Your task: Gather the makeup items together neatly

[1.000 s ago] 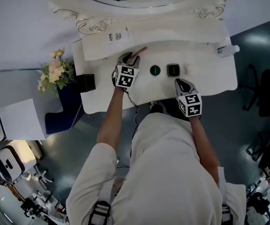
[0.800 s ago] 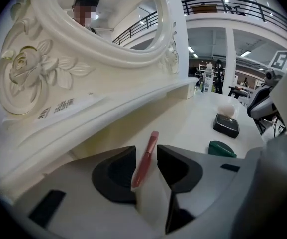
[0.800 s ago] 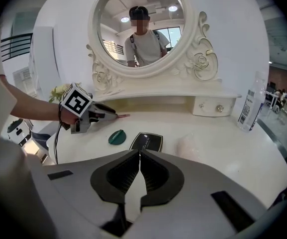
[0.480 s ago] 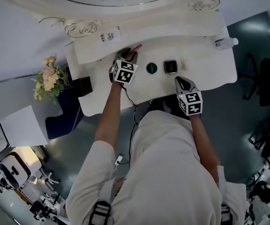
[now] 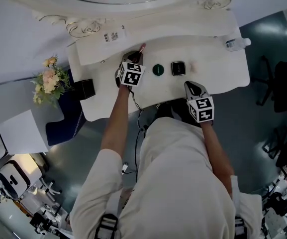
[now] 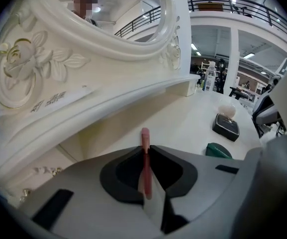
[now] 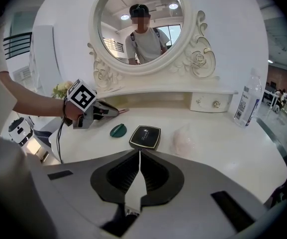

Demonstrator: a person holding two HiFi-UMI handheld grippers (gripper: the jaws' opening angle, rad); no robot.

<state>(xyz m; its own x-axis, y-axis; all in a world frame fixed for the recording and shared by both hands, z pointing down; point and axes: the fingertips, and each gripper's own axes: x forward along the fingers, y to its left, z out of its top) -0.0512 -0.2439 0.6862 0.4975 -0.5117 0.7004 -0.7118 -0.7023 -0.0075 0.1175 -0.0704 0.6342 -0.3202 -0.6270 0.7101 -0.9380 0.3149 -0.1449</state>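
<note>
Left hand-held gripper: the left hand-held gripper (image 5: 134, 58) is pinching a thin pink stick (image 6: 144, 134). Its jaws have just been closing on it, and the pads now press its sides while the tip sticks out toward 12 o'clock.
Right hand-held gripper: the right hand-held gripper (image 7: 139, 153) is pressed together with nothing between the jaws. It hangs over the near edge of the desk (image 5: 218, 73), at about 6 o'clock from the puff.
Pink stick, place: in the head view it sits at about 10 o'clock from the green round case (image 7: 118, 130), near it but apart, close to the back ledge of the desk.
Already grouped: the green round case, the black compact (image 7: 145, 137) and the pale puff (image 7: 184, 139) lie in a loose row running from 9 to 3 o'clock, near one another but not touching.
Progress: probably early to midway, since one item is gripped and none looks tidied yet.
Left to do: carry the stick toward 4 o'clock to join the row, then close the gaps between case, compact and puff.
Unclear: the bottle (image 5: 234, 43) at the 1 o'clock corner stands well apart, and I cannot tell whether it counts as makeup.
</note>
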